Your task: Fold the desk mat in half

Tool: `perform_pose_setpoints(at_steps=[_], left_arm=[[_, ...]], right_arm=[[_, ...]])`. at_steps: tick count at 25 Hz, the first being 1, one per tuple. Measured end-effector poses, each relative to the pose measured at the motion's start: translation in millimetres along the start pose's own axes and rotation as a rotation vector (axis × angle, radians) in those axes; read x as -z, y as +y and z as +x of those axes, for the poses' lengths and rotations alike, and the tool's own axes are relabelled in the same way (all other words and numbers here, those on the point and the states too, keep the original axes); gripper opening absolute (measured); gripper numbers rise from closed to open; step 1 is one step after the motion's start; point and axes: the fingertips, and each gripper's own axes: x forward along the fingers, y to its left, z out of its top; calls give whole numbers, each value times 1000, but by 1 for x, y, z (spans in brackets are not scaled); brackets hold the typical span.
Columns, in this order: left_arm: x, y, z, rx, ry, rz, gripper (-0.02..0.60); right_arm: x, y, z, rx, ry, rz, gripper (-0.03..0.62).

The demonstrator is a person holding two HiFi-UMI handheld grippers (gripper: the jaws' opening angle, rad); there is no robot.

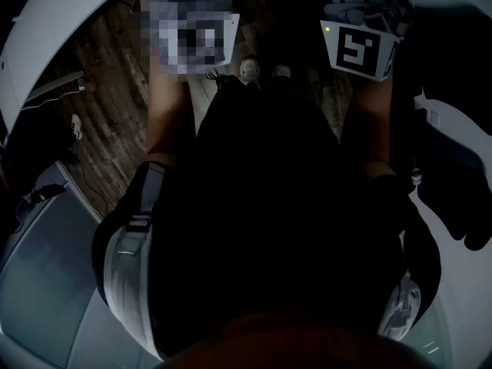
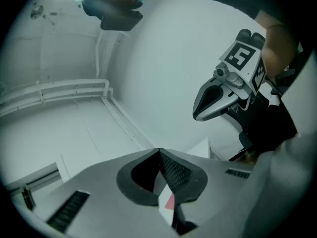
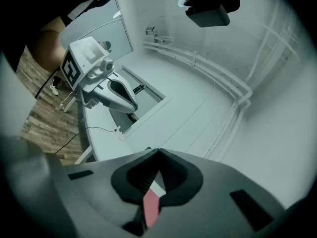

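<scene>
Seemingly the desk mat is the grey sheet low to the left of the person's dark torso, though the picture is too dim to be sure. Ahead of that torso, over the wooden floor, the left gripper and right gripper point level, each with its jaws pressed together on nothing.

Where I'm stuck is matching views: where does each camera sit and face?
Head view: on the head, facing down at torso, forearms, shoes.
Left gripper view: on the left claw, facing white walls; hand shows.
Right gripper view: on the right claw, facing white panels; forearm shows.
Shared: each gripper view shows the other claw.
</scene>
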Motion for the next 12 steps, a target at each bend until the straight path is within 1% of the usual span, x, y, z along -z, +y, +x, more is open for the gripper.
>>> perform_pose_setpoints(at_steps=[12], left_arm=[[9, 6, -7, -2, 8, -8, 12]], right_arm=[[-8, 8, 3, -4, 4, 0, 29]])
